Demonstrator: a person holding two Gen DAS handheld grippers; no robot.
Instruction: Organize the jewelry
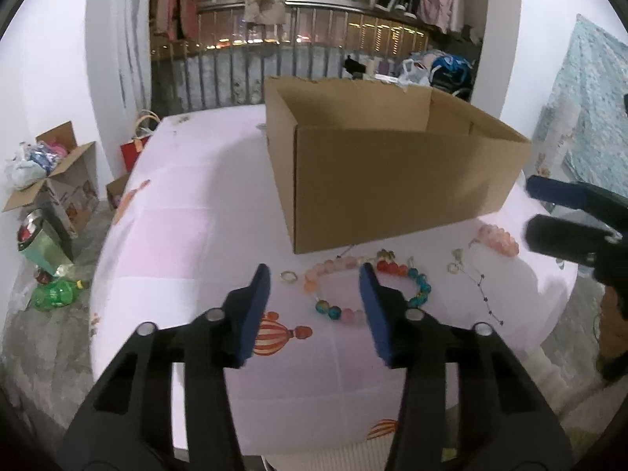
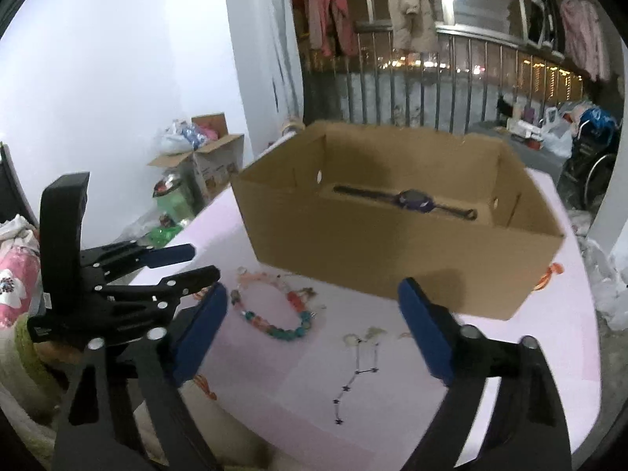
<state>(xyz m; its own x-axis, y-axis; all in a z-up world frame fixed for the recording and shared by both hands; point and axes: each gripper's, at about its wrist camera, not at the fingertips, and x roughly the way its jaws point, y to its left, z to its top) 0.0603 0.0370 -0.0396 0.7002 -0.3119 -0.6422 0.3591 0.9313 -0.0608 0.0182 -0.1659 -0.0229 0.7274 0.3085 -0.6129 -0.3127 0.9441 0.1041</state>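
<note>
A multicoloured beaded bracelet [image 1: 422,286] [image 2: 274,325] lies on the pink tablecloth in front of an open cardboard box [image 1: 392,180] [image 2: 392,267]. Beside it are a small ring [image 1: 288,276], a pink bead bracelet [image 1: 498,239], pale earrings [image 1: 455,263] and a thin star chain [image 1: 481,286] [image 2: 359,373]. A dark watch [image 2: 416,200] lies inside the box. My left gripper [image 1: 315,269] [image 2: 206,262] is open, its blue pads framing the beaded bracelet from above, gripping nothing. My right gripper [image 2: 314,288] [image 1: 528,210] is open over the chain and earrings, nothing held.
The tablecloth [image 1: 196,235] carries hot-air balloon prints. On the floor at left stand open cartons [image 1: 59,180] and a green bottle [image 1: 55,294]. A railing with hanging clothes [image 2: 408,11] runs behind. A person [image 1: 612,333] is at the right edge.
</note>
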